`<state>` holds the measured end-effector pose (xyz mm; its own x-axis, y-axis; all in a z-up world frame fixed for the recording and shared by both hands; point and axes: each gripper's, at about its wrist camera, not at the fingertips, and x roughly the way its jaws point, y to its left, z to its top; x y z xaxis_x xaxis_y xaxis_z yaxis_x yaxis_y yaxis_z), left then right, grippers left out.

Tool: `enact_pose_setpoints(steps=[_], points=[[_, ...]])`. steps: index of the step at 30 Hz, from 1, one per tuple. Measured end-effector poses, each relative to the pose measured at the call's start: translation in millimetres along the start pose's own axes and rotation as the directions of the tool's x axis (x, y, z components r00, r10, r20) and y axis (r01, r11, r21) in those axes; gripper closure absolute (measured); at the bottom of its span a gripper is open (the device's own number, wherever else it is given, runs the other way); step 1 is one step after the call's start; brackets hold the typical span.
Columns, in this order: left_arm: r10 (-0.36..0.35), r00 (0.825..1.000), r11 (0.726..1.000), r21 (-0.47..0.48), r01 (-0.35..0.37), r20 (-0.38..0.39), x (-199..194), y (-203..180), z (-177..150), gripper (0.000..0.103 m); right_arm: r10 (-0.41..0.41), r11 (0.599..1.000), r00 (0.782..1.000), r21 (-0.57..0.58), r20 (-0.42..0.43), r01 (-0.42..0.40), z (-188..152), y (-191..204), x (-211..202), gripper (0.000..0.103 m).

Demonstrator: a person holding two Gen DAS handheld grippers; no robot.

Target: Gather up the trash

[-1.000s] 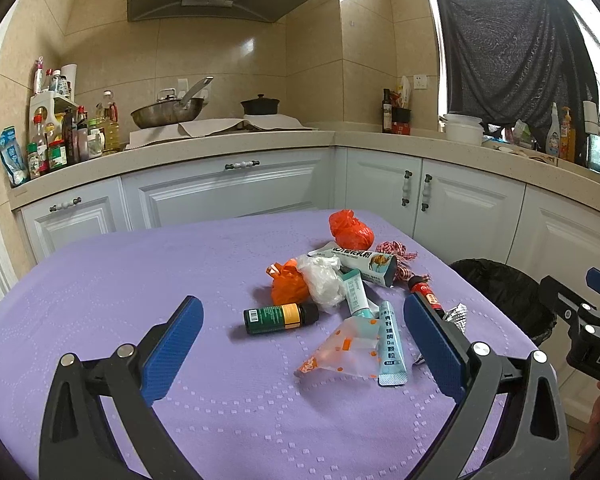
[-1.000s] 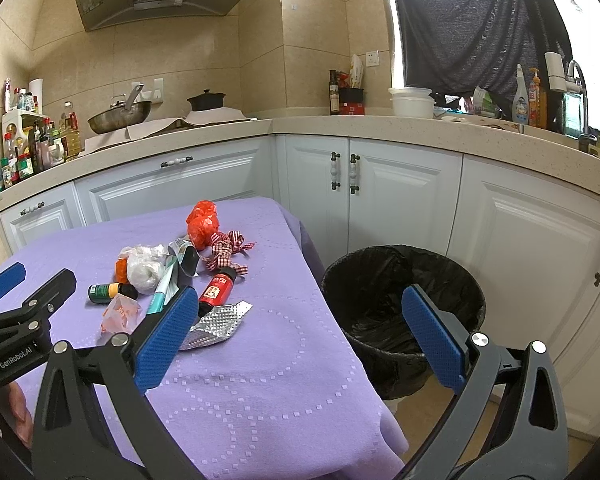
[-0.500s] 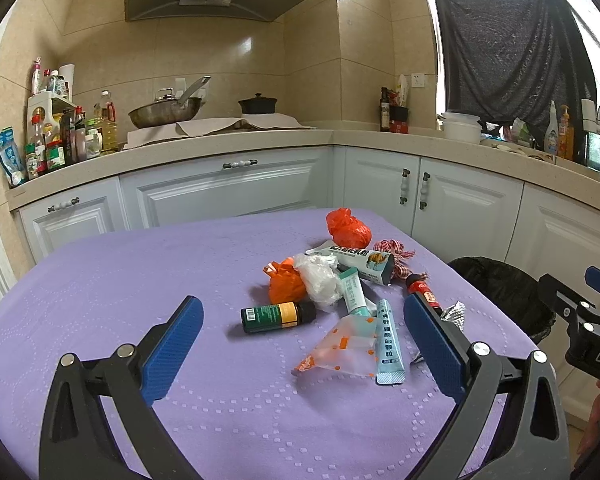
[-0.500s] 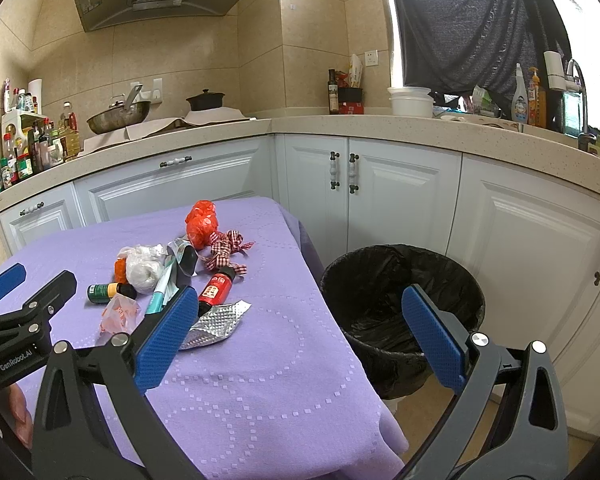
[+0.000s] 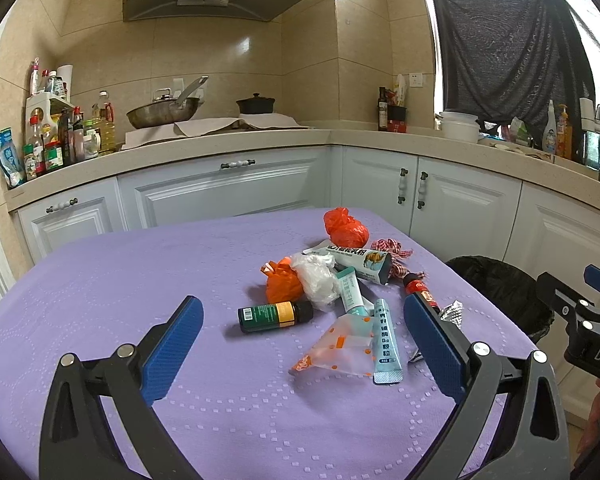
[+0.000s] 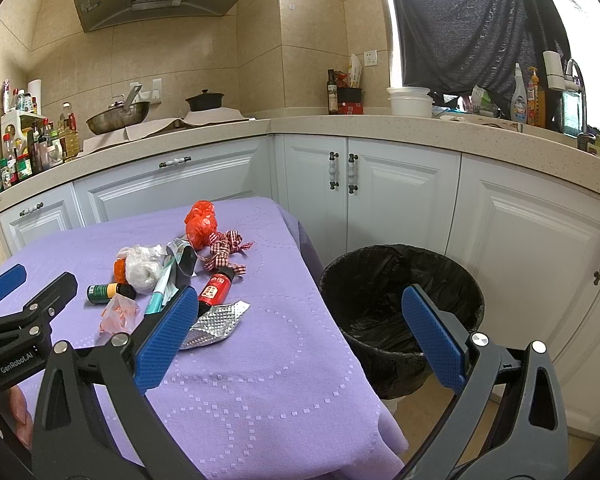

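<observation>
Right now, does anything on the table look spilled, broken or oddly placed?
Nothing spilled or broken. The trash is a loose heap: the green bottle and red bottle lie on their sides, and the foil blister sheet is crumpled. The bin stands upright beside the table.

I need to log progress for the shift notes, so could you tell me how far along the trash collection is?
Nothing looks done yet: the bin shows only its black liner. Nothing is in hand; the left hand-held gripper and right hand-held gripper are both open and empty. The whole pile remains on the purple tablecloth, including the green bottle, red bottle and foil blister pack.
</observation>
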<state>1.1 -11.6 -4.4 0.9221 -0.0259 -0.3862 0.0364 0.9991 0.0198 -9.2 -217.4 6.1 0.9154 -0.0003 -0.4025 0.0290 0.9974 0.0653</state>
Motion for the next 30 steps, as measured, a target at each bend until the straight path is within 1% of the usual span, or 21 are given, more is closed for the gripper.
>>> enact_pose_setpoints(steps=[16,25,30], points=[[-0.015,1.0,1.0,0.0,0.015,0.005,-1,-10,-1,0.006,0.0,1.0,1.0,0.001,0.0,0.0,-1,-2,0,0.003],[-0.006,1.0,1.0,0.009,0.006,-0.017,-2,1,1,0.006,0.025,1.0,0.999,-0.001,-0.033,-0.025,-5,4,7,0.003],[0.017,1.0,1.0,0.003,-0.017,-0.025,-2,15,-1,0.006,0.054,0.998,0.997,-0.019,-0.054,-0.056,-6,23,22,0.003]])
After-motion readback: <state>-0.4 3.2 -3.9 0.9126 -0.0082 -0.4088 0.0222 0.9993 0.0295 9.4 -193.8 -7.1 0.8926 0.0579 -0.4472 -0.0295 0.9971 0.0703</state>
